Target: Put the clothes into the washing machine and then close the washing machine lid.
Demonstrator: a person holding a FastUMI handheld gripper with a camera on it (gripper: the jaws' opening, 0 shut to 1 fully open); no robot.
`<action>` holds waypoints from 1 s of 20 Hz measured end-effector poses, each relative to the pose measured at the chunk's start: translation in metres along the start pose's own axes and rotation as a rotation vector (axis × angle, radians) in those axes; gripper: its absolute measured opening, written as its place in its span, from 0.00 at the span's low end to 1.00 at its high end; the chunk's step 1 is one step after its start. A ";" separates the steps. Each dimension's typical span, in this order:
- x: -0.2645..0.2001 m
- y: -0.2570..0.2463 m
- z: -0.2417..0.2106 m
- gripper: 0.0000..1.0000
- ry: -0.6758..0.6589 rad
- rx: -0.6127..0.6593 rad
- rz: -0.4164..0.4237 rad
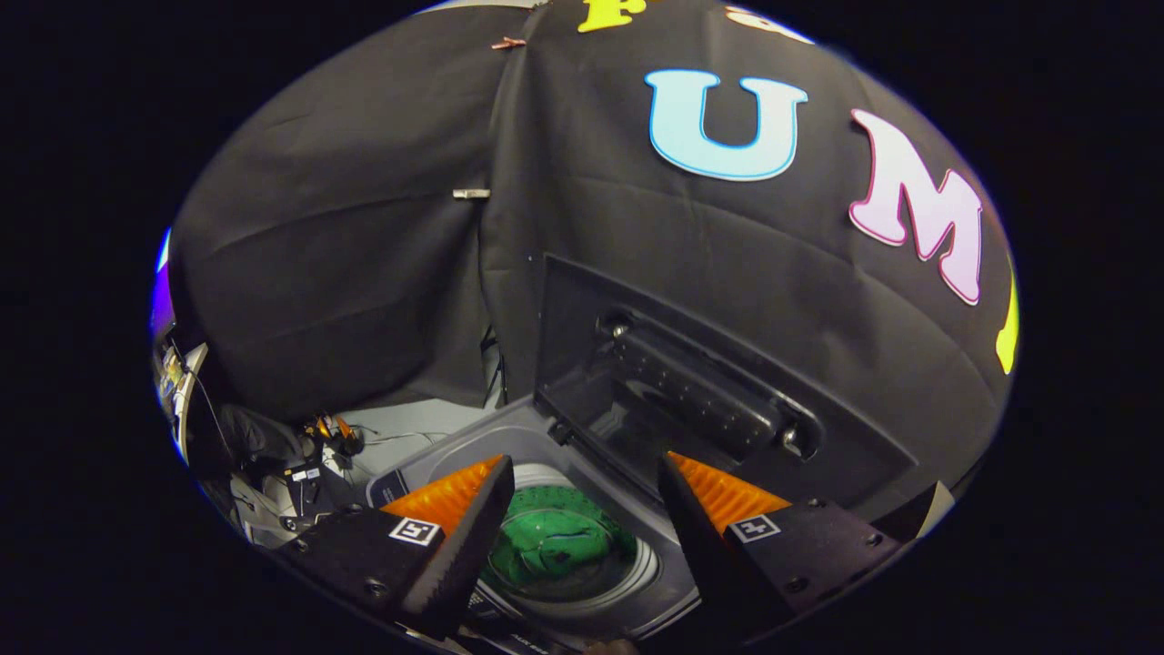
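The washing machine is seen from above, just below and beyond the fingers, its grey top open. Its lid is raised upright against the black cloth wall behind it. The round drum is shown between the two fingers, and green clothes are lain inside it. The gripper is held wide open above the drum, and nothing is gripped between its fingers. Cables and small gear are seen on the floor beside the machine.
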State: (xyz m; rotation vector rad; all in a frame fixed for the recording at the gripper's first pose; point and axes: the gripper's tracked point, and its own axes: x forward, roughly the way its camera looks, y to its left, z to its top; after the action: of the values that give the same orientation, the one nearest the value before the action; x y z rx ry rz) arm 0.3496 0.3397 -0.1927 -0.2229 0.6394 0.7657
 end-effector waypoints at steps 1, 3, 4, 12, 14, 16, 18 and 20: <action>-0.002 -0.001 0.007 0.99 -0.027 0.005 -0.001; -0.006 -0.006 0.022 0.99 -0.086 0.038 -0.013; -0.008 -0.010 0.030 0.99 -0.114 0.049 -0.022; -0.036 -0.064 0.089 0.99 -0.369 0.118 -0.181; -0.036 -0.084 0.092 0.98 -0.392 0.160 -0.239; -0.034 -0.107 0.088 0.98 -0.381 0.208 -0.297; -0.032 -0.134 0.081 0.98 -0.366 0.264 -0.372; -0.033 -0.158 0.077 0.99 -0.368 0.335 -0.432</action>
State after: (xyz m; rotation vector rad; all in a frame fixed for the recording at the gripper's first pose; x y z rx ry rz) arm 0.4786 0.2403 -0.1179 0.0884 0.3414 0.2634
